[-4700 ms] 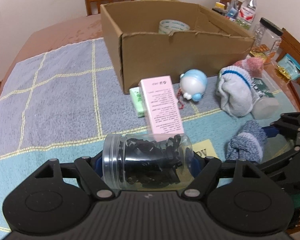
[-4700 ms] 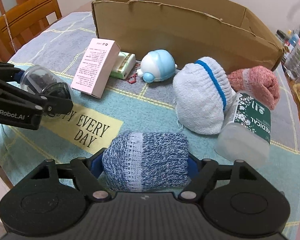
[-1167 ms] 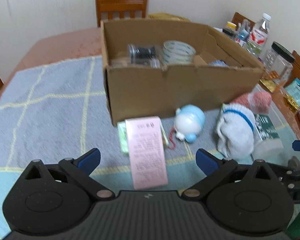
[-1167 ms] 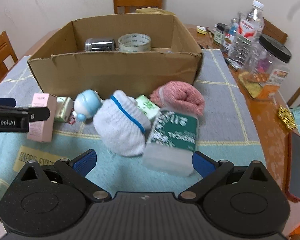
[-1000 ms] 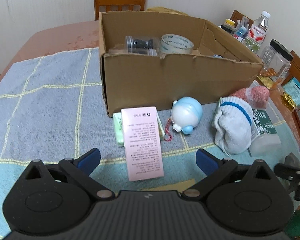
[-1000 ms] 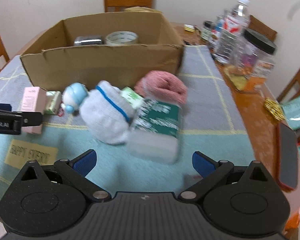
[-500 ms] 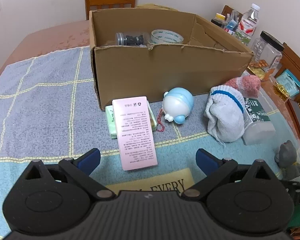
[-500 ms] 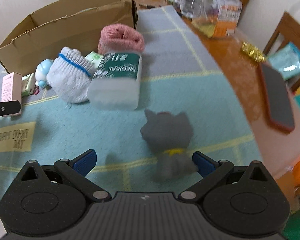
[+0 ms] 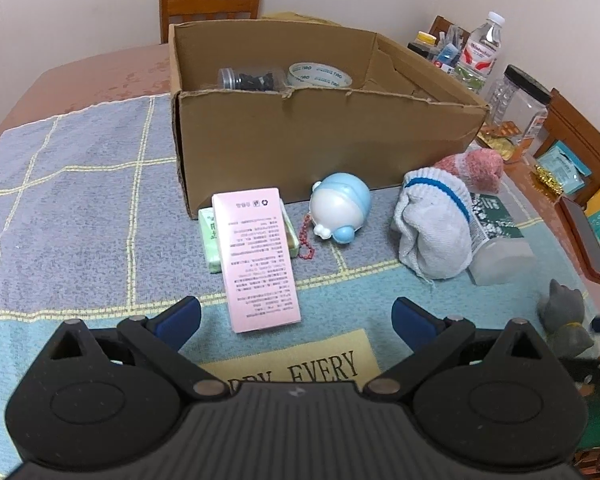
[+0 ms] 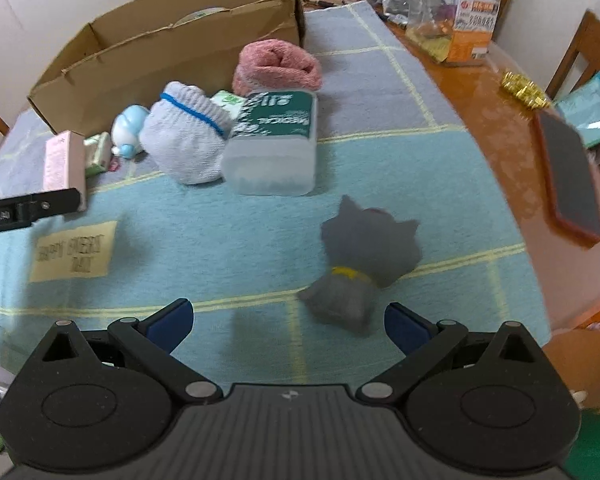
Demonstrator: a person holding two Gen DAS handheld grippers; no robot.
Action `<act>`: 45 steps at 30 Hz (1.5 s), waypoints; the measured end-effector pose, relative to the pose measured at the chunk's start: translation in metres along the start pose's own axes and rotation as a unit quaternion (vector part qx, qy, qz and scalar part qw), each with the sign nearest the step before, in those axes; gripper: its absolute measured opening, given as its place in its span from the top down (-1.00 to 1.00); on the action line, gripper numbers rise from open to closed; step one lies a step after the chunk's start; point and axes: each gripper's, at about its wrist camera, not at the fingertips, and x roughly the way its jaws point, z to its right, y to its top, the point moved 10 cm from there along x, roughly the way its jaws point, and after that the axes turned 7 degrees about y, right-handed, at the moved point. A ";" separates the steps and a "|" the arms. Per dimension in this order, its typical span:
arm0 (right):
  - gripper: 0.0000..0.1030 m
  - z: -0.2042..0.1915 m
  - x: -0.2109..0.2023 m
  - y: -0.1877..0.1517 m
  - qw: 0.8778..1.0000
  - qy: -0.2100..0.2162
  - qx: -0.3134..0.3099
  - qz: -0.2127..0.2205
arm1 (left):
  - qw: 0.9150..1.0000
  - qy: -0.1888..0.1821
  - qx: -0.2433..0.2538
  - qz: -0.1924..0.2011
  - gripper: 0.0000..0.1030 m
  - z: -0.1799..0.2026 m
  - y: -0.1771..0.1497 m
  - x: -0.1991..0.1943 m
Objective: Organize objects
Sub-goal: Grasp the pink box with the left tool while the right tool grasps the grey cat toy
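The cardboard box (image 9: 324,140) stands at the back of the cloth with a clear jar (image 9: 252,78) and a tape roll (image 9: 320,75) inside. In front of it lie a pink carton (image 9: 256,252), a green packet (image 9: 208,236), a blue-and-white round toy (image 9: 340,206), a white sock (image 9: 436,228), a pink sock (image 9: 476,166) and a green-labelled bottle (image 9: 496,240). My left gripper (image 9: 296,316) is open just short of the pink carton. My right gripper (image 10: 288,316) is open, with a grey cat figure (image 10: 360,268) standing just ahead between its fingers.
A phone in a red case (image 10: 570,176) lies on the bare wood at the right edge. Jars and bottles (image 10: 452,8) crowd the far right corner. Wooden chairs (image 9: 210,0) ring the table. The left gripper's finger (image 10: 28,208) shows in the right wrist view.
Both grippers let go of the jar and the blue sock, which went into the box. The left has dropped toward the pink carton; the right has swung right and down onto the grey cat.
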 end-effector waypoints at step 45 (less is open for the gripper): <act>-1.00 0.024 0.018 0.027 0.957 0.096 -0.267 -0.054 | 0.987 0.140 -0.078 -0.012 -0.97 -0.033 -0.026 0.012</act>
